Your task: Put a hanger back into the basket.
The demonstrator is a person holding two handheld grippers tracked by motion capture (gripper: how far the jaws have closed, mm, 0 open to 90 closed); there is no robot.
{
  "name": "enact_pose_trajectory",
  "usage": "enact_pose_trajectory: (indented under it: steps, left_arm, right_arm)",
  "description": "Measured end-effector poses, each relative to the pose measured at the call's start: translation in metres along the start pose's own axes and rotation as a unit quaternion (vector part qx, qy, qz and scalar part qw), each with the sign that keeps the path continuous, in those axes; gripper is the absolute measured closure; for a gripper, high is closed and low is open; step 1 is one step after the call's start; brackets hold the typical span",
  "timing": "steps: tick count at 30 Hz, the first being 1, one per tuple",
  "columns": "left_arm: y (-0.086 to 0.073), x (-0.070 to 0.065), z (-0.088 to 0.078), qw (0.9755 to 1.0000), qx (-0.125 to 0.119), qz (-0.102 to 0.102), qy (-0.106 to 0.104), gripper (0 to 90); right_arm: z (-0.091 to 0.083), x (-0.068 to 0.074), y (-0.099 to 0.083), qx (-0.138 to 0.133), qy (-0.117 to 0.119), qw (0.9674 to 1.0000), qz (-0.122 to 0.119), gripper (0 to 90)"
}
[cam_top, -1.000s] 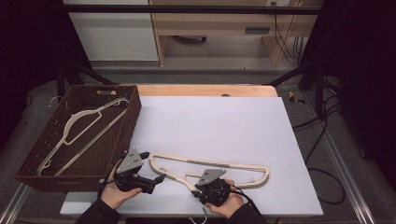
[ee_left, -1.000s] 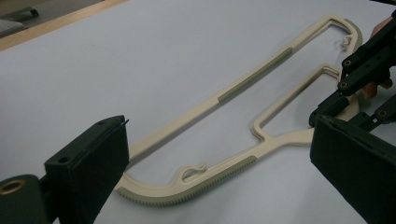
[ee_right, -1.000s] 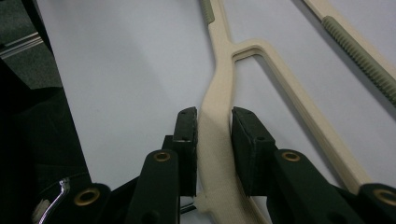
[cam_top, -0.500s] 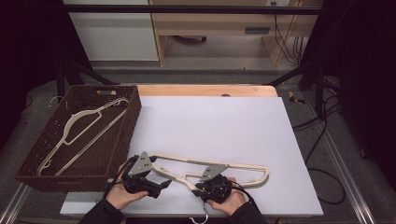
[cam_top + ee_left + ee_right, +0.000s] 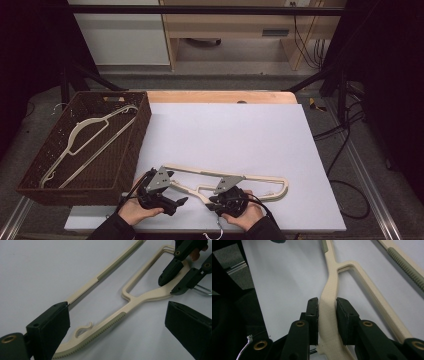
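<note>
**Cream hanger on worktop, gripped at the neck**

Item: one cream plastic hanger (image 5: 235, 181), flat on the white worktop (image 5: 240, 135) near its front edge, long bar running left to right. Its wire hook (image 5: 214, 234) points toward the person and passes the worktop's front edge.

Right tongs (image 5: 327, 315): closed on the hanger's neck, one black pad pressed to each side of the cream plastic, seen plainly in the right gripper view. In the high view the right tongs (image 5: 216, 200) sit at the hanger's middle, held by the right hand (image 5: 245, 216).

Left tongs (image 5: 117, 325): jaws wide apart, gripping nothing. In the left gripper view the hanger's ribbed shoulder runs between them on the worktop, touching neither pad. In the high view the left tongs (image 5: 181, 202) sit just beside the hanger's left end, held by the left hand (image 5: 132, 210).

Also present: a brown wicker basket (image 5: 127, 150) at the left of the worktop, holding a second cream hanger (image 5: 87, 142).
</note>
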State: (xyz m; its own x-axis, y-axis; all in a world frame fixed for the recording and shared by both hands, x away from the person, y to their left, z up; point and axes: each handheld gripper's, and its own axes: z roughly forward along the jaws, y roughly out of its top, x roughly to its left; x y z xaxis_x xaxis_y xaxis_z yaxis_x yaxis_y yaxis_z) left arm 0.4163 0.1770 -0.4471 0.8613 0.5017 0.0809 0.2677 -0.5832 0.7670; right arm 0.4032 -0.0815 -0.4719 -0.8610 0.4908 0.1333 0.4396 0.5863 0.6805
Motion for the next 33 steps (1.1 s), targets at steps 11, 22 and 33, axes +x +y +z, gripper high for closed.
enact_pose_trajectory:
  steps: [11, 22, 33]
  left_arm:
    - [0.001, -0.005, 0.006, 0.9998, 0.007, 0.016, -0.005, 7.0]
    - [0.016, -0.011, 0.023, 0.9954, 0.033, 0.090, -0.003, 17.7]
    - [0.027, -0.023, 0.037, 0.9856, 0.041, 0.164, 0.009, 31.1]
  right_arm:
    - [-0.002, 0.000, 0.001, -0.010, 0.013, 0.9998, 0.007, 73.2]
    - [-0.012, -0.008, 0.008, -0.011, 0.045, 0.9987, 0.023, 73.3]
    - [-0.022, -0.013, 0.013, -0.026, 0.063, 0.9972, 0.031, 73.3]
